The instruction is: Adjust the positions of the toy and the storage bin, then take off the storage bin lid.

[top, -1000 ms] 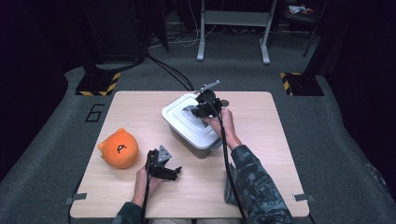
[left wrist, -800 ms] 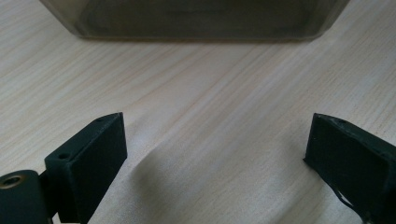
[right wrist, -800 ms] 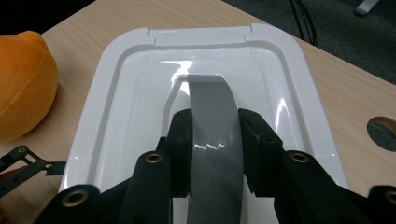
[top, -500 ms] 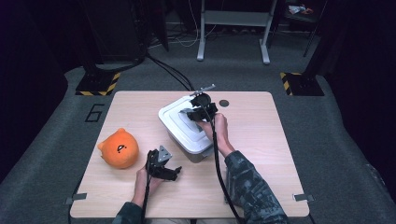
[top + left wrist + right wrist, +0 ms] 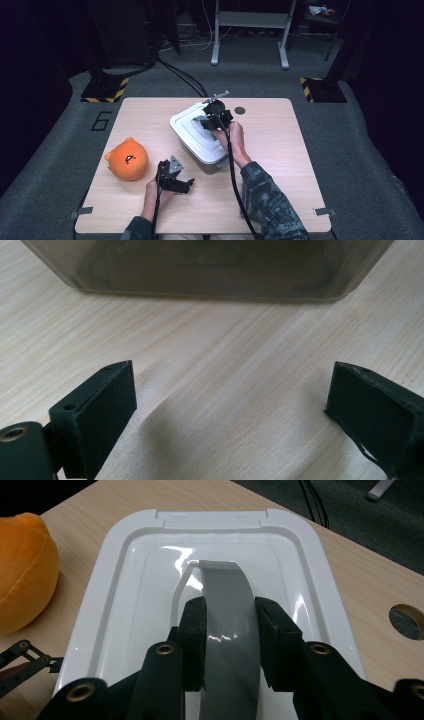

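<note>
A translucent grey plastic storage box [image 5: 207,150] with a glossy white rectangular lid [image 5: 192,131] is seen near the middle of the light wooden table [image 5: 280,170], and every other place is given here relative to that box. Its lid is seated on the box, and a curved grey handle strap [image 5: 227,630] is fixed along the lid's middle. The right gripper [image 5: 212,119] is held over the far part of the lid, and in the right gripper view its two black jaws are seen closed narrowly on either side of the grey strap, with the pads pressed against the strap's edges. The left gripper [image 5: 175,180] is held low at the near left corner of the box, just beside it, by a hand [image 5: 155,192] that rests on the table. In the left gripper view its jaws are seen spread wide with nothing but bare wood between them, and the box's cloudy side wall is seen directly ahead of them, apart from the pads. A round orange plush toy [image 5: 127,159] with a small dark face mark is seen to the left of the box, well clear of it. A small round hole [image 5: 240,110] in the tabletop is seen just beyond the box's far right corner. The right forearm is covered by a camouflage-patterned sleeve [image 5: 265,200], seen on the near right side of the box.
</note>
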Motion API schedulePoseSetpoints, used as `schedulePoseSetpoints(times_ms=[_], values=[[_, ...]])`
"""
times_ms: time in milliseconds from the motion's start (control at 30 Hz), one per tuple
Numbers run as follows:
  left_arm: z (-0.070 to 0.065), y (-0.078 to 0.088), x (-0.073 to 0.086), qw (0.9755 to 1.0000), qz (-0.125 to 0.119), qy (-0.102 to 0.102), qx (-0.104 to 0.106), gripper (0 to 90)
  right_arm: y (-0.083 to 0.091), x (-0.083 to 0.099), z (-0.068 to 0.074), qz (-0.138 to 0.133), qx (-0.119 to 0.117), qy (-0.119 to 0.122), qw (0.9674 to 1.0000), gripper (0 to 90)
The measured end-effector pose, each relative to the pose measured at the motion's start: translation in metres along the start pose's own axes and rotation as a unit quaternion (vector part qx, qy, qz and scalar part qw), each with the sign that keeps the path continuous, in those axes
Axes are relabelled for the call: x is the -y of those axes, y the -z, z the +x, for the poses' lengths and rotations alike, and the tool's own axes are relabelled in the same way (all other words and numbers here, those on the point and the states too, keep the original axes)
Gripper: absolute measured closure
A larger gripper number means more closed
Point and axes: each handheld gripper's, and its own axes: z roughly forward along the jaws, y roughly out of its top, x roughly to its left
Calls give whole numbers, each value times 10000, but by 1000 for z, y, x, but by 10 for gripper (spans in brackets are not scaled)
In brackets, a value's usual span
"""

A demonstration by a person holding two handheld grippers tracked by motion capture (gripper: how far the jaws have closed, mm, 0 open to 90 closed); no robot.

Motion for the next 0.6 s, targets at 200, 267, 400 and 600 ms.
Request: schedulePoseSetpoints(times_ms=[200,267,400,600], values=[[0,0,0,10000,19,-9,10,54,6,-4,-4,-130,2,28,9999,670],[0,0,0,10000,20,-14,6,54,10,-6,-4,-157,1,-58,9999,670],[0,0,0,10000,22,-15,13,54,16,-10,-5,-254,13,15,9997,670],[0,0,0,10000,20,-21,7,54,25,-12,-8,-294,53,82,9995,669]])
